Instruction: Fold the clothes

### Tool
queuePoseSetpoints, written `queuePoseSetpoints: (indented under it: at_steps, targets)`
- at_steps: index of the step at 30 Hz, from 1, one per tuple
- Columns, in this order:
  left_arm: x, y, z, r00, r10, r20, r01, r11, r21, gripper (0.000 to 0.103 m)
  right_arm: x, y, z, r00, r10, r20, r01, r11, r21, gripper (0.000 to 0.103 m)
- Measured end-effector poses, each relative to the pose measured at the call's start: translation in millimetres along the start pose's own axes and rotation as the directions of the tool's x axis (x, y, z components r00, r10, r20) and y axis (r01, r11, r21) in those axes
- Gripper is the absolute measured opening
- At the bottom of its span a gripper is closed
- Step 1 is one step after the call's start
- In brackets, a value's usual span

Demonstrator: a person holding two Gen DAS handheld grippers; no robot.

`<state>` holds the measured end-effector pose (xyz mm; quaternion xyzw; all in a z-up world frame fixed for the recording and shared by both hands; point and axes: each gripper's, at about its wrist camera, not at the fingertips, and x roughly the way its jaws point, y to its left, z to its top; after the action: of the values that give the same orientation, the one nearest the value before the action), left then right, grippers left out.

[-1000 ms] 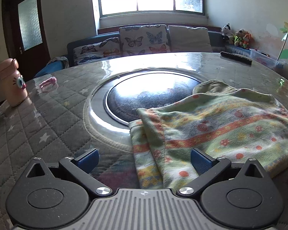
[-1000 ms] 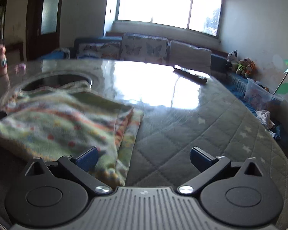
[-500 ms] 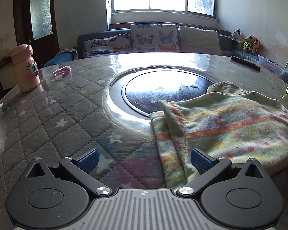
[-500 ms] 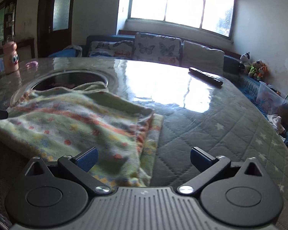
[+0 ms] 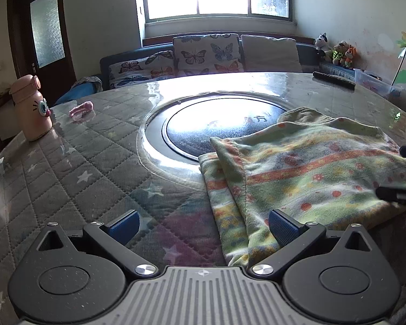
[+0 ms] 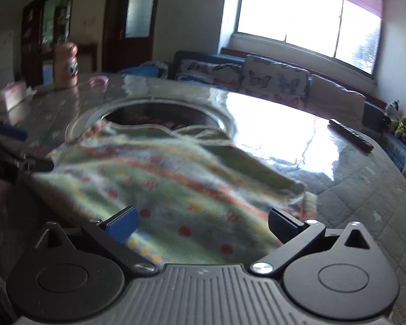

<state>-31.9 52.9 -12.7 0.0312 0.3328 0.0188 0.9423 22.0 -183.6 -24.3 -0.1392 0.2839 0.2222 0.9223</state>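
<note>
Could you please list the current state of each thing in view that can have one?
Left hand-held gripper: open, empty, over the garment's left edge.
Right hand-held gripper: open, empty, over the garment.
Striped garment: lying on the table, partly folded, left edge doubled over, rumpled.
Pink bottle: upright, lid closed.
Remote control: lying flat near the table's far edge.
Door: closed.
</note>
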Motion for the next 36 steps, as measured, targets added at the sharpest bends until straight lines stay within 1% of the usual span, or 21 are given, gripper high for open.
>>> queuePoseSetpoints:
  at_steps: [4,9,11,14,16,18,20,23,25,27,29,32,33,36]
  targets:
    - [-6,-4,4,1.000,-0.001,0.008,0.001,1.000,0.020,0.103,-7,0,0,1.000,0.004,-0.004,-0.004,1.000,-0.017,0.103]
    - [-12,-21,14,0.997,-0.066,0.046,0.063,0.996,0.055,0.103,-9,4,11,0.999,0.030,0.030,-0.029,0.999,-0.015,0.103]
    - [-8,-29,15,0.996,-0.083,0.039,0.080,0.994,0.072,0.103,-5,8,14,0.999,0.045,0.032,-0.044,0.999,-0.018,0.103]
    - [-1,-40,13,0.994,-0.105,0.017,0.103,0.990,0.096,0.103,2,13,9,0.999,0.053,0.004,-0.053,0.998,-0.036,0.103]
    - [4,-43,8,0.994,-0.107,-0.007,0.107,0.988,0.112,0.103,0,10,9,0.998,0.064,-0.001,-0.064,0.998,-0.027,0.103]
    - [6,-41,5,0.993,-0.115,-0.016,0.116,0.988,0.105,0.103,-1,6,12,0.998,0.069,-0.004,-0.069,0.997,-0.025,0.103]
    - [5,-39,7,0.993,-0.119,-0.017,0.120,0.988,0.098,0.103,-2,3,16,0.998,0.067,-0.002,-0.067,0.997,-0.029,0.103]
    - [4,-38,15,0.994,-0.110,0.008,0.108,0.988,0.107,0.103,1,-2,28,0.998,0.063,0.024,-0.063,0.998,-0.031,0.103]
    - [6,-37,19,0.994,-0.108,0.015,0.106,0.989,0.106,0.103,9,-5,34,0.998,0.062,0.024,-0.061,0.998,-0.020,0.103]
    - [11,-39,19,0.994,-0.105,0.000,0.104,0.989,0.108,0.103,20,-8,37,0.998,0.060,0.014,-0.060,0.998,-0.008,0.103]
    - [14,-40,15,0.994,-0.112,-0.013,0.113,0.987,0.112,0.103,32,-11,35,0.997,0.076,-0.027,-0.075,0.997,0.014,0.103]
    - [14,-38,12,0.992,-0.126,-0.021,0.128,0.986,0.104,0.103,38,-21,33,0.987,0.152,-0.058,-0.145,0.984,0.105,0.103]
    - [15,-37,12,0.991,-0.130,-0.023,0.132,0.986,0.098,0.103,39,-24,35,0.985,0.161,-0.064,-0.153,0.981,0.123,0.103]
    - [17,-36,12,0.990,-0.139,-0.029,0.141,0.986,0.090,0.103,36,-30,47,0.987,0.157,-0.035,-0.150,0.978,0.141,0.103]
